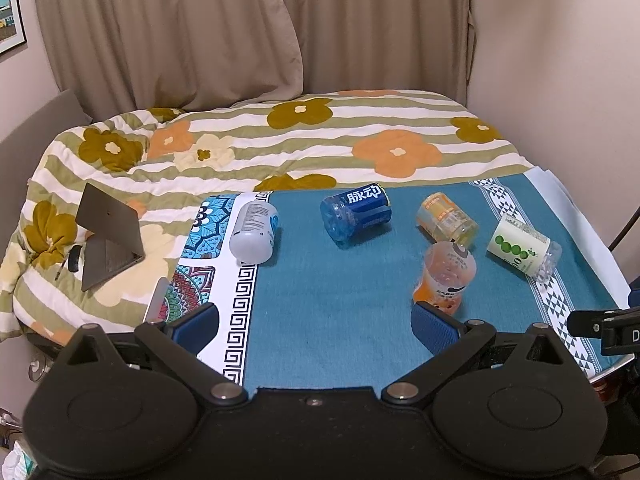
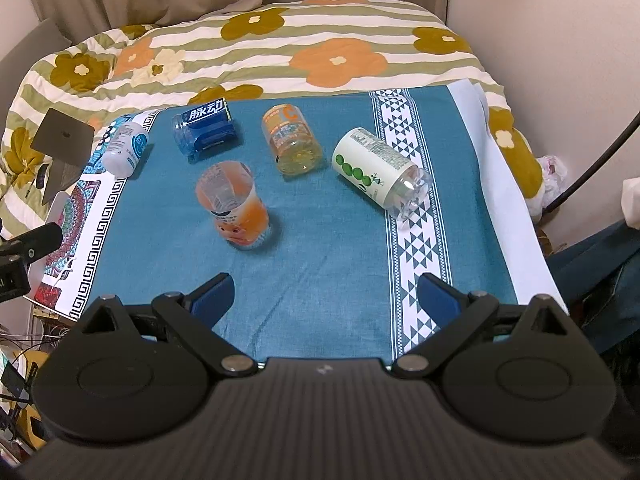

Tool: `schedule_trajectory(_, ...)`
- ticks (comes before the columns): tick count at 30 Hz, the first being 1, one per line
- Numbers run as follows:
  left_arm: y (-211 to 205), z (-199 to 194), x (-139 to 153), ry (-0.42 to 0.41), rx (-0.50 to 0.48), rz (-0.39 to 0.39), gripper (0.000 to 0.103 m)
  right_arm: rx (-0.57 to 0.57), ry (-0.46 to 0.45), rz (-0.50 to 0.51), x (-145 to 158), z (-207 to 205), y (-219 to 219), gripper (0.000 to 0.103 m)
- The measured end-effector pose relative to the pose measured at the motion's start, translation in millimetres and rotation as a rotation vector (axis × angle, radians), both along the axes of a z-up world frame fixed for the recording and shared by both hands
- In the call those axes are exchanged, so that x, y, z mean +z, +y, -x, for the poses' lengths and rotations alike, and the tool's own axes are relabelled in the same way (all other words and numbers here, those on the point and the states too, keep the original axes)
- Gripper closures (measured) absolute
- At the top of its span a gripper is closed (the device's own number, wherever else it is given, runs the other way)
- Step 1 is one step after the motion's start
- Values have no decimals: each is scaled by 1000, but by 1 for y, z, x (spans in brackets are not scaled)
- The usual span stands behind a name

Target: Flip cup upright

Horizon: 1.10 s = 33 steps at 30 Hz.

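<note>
Wide-spread jaws, orange cup (image 2: 234,205) upright beyond them, untouched.

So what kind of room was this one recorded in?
Most likely a bedroom: a bed with a flowered quilt, drawn curtains behind it, and a laptop on the bedding beside the cloth-covered table.

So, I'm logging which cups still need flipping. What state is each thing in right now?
Orange cup: upright, open end up.
Blue cup: on its side.
Yellow cup: on its side.
Green-dotted cup: on its side.
White cup: on its side.
Laptop: open.
Left gripper: jaws open, holding nothing.
Right gripper: jaws open, holding nothing.
</note>
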<state>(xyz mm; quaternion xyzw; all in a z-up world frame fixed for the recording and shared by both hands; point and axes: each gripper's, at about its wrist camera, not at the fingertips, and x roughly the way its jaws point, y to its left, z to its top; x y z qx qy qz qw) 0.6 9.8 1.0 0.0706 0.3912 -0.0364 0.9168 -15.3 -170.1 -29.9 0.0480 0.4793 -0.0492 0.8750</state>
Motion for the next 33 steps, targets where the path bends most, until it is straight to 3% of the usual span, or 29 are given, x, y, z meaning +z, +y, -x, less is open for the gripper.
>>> schedule_trajectory(33, 5, 2, 2, -19, 2, 17, 0, 9, -2, 8, 0, -2, 4, 0)
